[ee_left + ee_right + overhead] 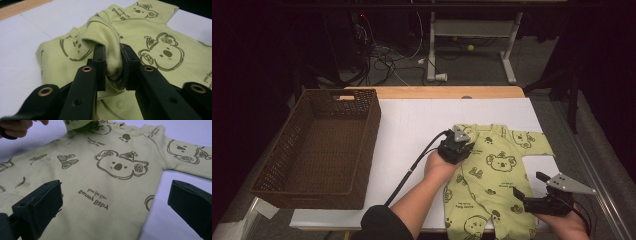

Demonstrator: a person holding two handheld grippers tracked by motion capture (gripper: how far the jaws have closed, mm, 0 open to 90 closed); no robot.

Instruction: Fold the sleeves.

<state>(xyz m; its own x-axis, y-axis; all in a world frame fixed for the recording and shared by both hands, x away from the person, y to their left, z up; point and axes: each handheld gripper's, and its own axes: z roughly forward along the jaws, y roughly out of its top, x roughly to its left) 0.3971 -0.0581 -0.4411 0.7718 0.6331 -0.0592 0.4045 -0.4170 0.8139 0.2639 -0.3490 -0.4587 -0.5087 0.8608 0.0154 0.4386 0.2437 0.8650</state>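
A light green baby onesie (499,177) printed with koalas lies flat on the white table cover (412,120), neck toward the far side. My left gripper (461,146) is over its left shoulder, shut on the cuff of the left sleeve (105,32), which is lifted and folded in over the onesie's chest (150,32). The cloth bunches between both pads (100,62). My right gripper (528,185) hovers low at the onesie's right edge near the waist, jaws wide open with nothing in them; in its own view my right gripper (117,192) looks across the koala print (120,165).
A brown wicker basket (312,197) stands empty on the left side of the table. The right sleeve (532,140) lies spread toward the table's right edge. Behind the table are desk legs and loose cables on the floor (387,60).
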